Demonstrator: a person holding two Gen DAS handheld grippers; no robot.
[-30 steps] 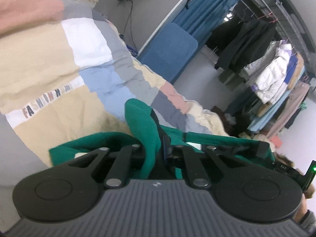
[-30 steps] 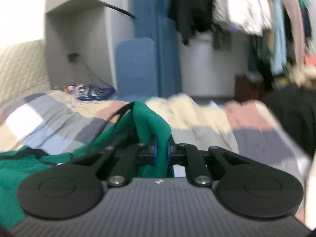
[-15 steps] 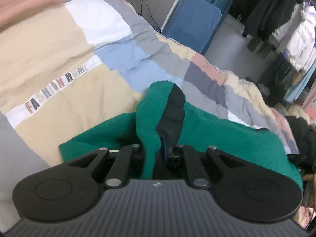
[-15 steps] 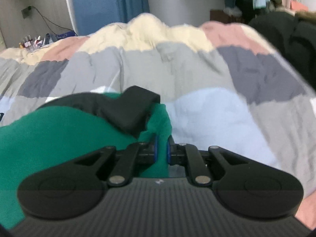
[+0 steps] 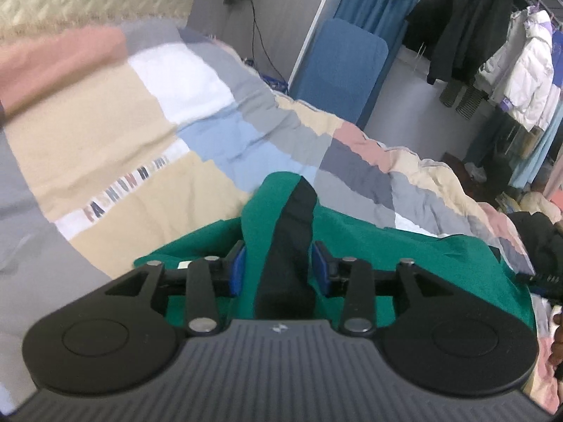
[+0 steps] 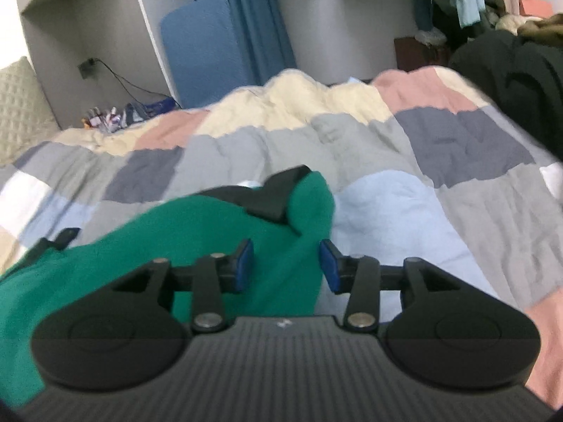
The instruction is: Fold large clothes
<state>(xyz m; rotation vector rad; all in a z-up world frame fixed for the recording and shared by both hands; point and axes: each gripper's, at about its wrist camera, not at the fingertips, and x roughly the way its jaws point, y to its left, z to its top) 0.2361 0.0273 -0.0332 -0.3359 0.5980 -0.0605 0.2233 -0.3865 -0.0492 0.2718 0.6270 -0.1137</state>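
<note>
A green garment with black trim [image 5: 404, 249] lies on the patchwork bed quilt [image 5: 116, 130]. My left gripper [image 5: 278, 269] stands open, its blue pads apart on either side of a raised fold of green and black cloth. In the right wrist view the same garment [image 6: 169, 235] spreads to the left on the quilt [image 6: 404, 211]. My right gripper [image 6: 286, 267] is open too, with a corner of the garment lying between its pads. The other gripper's tip [image 6: 56, 241] shows at the garment's far left edge.
A blue padded board [image 5: 337, 70] leans by a blue curtain beyond the bed. A rack of hanging coats [image 5: 520, 70] stands at the right. A dark garment pile [image 6: 513, 81] lies at the bed's right side. Small items and a cable [image 6: 116, 116] sit beside the bed.
Both grippers have opened and let go of the green garment, which they held pinched before. The garment has come down from hanging onto the quilt.
</note>
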